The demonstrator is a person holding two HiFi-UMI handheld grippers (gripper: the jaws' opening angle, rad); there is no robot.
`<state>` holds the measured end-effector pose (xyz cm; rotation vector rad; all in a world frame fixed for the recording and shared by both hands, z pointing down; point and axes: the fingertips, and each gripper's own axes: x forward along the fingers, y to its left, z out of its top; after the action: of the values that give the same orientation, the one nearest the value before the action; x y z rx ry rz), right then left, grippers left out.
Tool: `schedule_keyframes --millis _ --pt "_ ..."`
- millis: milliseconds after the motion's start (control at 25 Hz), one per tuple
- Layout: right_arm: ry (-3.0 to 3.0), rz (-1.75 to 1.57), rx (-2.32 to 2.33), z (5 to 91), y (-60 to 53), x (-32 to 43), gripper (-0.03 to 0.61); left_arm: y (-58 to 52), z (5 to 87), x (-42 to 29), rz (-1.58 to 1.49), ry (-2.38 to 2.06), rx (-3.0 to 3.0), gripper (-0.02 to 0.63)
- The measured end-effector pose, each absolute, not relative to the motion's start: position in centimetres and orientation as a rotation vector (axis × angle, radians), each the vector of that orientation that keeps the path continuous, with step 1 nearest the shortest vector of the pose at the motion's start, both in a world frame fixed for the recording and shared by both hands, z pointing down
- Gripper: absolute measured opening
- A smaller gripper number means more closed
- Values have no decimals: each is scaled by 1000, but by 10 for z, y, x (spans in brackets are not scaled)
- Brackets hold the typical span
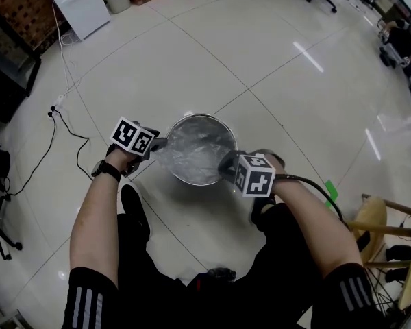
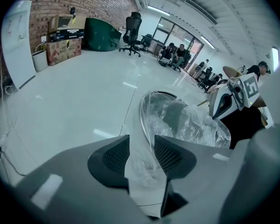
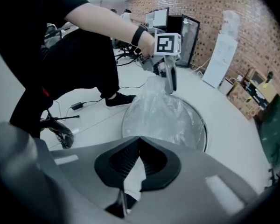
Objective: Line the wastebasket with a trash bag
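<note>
White tile floor, open office. Basket stands mid-floor just ahead of the person's shoes, clear bag crumpled inside it.

L gripper at basket's left rim, jaws part closed and pinching a fold of bag film. R gripper at the right rim, jaws pressed together w/ no film seen btwn them.

Risks, as I judge them:
- Right side of bag isn't held, so it could slump back into the basket before it gets folded over the rim.
- Film is thin. A hard tug from L could tear it or slip it out of the pinch.
- Basket looks light w/ nothing bracing it. A one-sided pull may drag or tip it.

Contents: basket holds only the bag; bag looks empty.
</note>
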<state>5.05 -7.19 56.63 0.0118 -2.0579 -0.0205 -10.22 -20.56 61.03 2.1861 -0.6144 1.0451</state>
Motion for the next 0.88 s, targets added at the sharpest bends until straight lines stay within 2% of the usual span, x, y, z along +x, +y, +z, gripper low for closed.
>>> schedule_keyframes --millis 240,520,600,760,880 --pt "-2064 49 -137 571 -34 64 8 -206 595 -107 995 -639 2201 165" --pt "-2015 88 -259 612 4 70 7 -207 552 -110 749 -670 2251 198" --pt "-2007 87 -266 621 9 69 8 -204 541 -111 813 -677 2302 201" --pt "-2013 72 -267 625 7 69 8 -186 525 -112 1190 -693 2415 201" --pt "-2033 69 -252 620 3 65 8 -164 510 -84 1342 -592 2584 223"
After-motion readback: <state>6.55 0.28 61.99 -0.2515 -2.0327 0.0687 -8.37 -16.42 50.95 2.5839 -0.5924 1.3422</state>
